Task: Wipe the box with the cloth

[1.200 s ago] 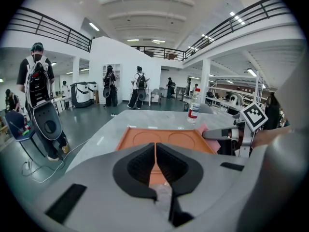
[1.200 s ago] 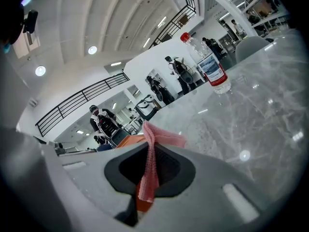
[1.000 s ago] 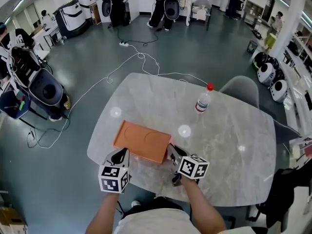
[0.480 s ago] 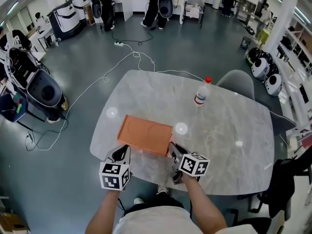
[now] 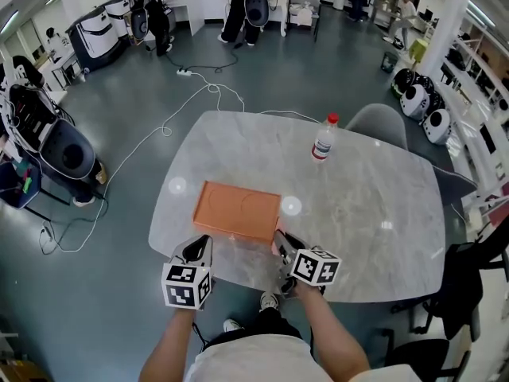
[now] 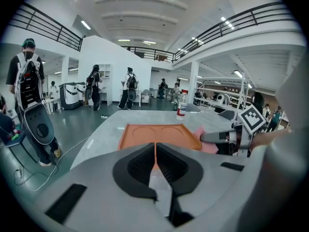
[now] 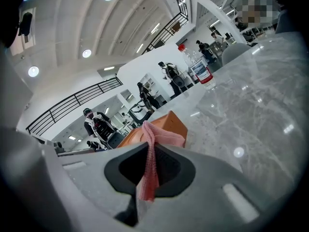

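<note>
Grey marble covered the table (image 5: 366, 213), which stood in a wide hall with a dark green floor, where a white cable (image 5: 151, 138) snaked away from it. An orange box (image 5: 237, 211) lay flat on the near left part of the table, its top showing two shallow round outlines. A clear bottle (image 5: 323, 140) with a red cap stood upright near the far edge, well apart from the box, and a grey chair (image 5: 380, 123) was pushed in just behind it.

The right hand-held gripper (image 7: 149, 154) had its jaws pinched on a pink cloth (image 7: 153, 138). The cloth ran up between them and bunched at the box's near right corner, though whether it pressed on the box could not be told. The left hand-held gripper (image 6: 155, 151) hung at the near edge of the table, by the box's near left corner and apart from it. Its jaws were pressed together with nothing between them. Each one carried its cube of square markers, and the person's bare forearms reached in from below. Several people stood far off among parked equipment.
</note>
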Motion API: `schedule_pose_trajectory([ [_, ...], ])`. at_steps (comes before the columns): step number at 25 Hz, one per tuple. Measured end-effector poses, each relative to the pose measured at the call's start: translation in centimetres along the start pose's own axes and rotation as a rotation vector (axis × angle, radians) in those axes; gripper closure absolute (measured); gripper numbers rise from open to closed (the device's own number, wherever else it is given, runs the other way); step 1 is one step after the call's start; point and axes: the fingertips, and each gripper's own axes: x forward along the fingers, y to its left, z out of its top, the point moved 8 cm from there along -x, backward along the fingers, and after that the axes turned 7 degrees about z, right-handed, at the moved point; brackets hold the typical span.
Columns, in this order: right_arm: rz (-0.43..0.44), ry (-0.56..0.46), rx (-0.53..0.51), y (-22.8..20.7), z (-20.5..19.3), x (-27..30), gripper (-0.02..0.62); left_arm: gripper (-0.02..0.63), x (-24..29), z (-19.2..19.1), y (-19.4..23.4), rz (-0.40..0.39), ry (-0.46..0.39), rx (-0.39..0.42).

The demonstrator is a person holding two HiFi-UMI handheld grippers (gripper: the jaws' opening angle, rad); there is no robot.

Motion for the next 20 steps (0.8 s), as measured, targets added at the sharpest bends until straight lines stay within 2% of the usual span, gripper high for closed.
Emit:
schedule_pose_trajectory([
  [13,-0.046,-0.019,-0.007,2.3,-3.0,-1.8,0.577,0.588,-2.5,-1.8,1.2,-0.047,-0.005,0.017],
  [20,-0.095,-0.032,-0.052,3.4,-3.8,-3.4,0.577,0.588,-3.7,-2.6,2.6,-0.065,-0.018,0.012],
])
